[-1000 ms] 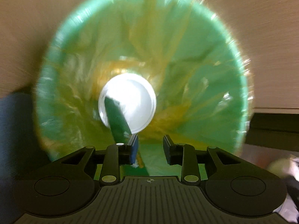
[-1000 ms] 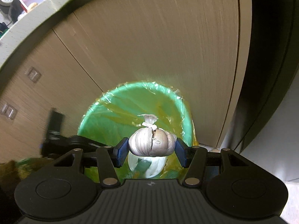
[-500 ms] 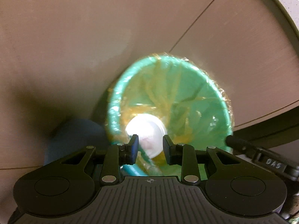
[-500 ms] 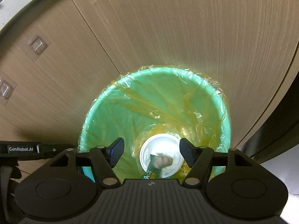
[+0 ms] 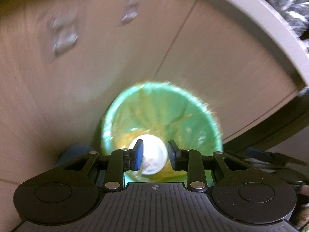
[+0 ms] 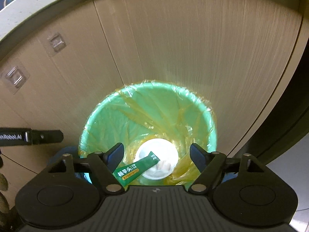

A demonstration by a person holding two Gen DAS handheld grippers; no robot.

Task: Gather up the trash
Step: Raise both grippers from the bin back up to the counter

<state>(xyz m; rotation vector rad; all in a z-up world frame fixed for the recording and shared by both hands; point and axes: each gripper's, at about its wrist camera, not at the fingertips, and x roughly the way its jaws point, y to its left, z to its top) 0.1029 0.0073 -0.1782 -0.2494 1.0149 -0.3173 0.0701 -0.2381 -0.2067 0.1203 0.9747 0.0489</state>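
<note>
Wood cabinet (image 6: 193, 44), blurred bin (image 5: 161, 119), sachet (image 6: 135, 169) half-hidden

A home kitchen: wood-grain cabinet doors (image 6: 173, 48) with stick-on hooks (image 6: 56, 42) under a pale counter (image 6: 29, 13) edge, a lined green bin (image 6: 108, 119) below.

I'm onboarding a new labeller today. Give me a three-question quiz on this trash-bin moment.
1. True or false: the right gripper holds the garlic.
2. What lines the green bin? A) a yellow bag B) newspaper C) nothing
3. What leans on the white lid in the bin?

Key: 1. False; its jaws have just been opening, nothing between them. 2. A. 3. The green sachet.
</note>
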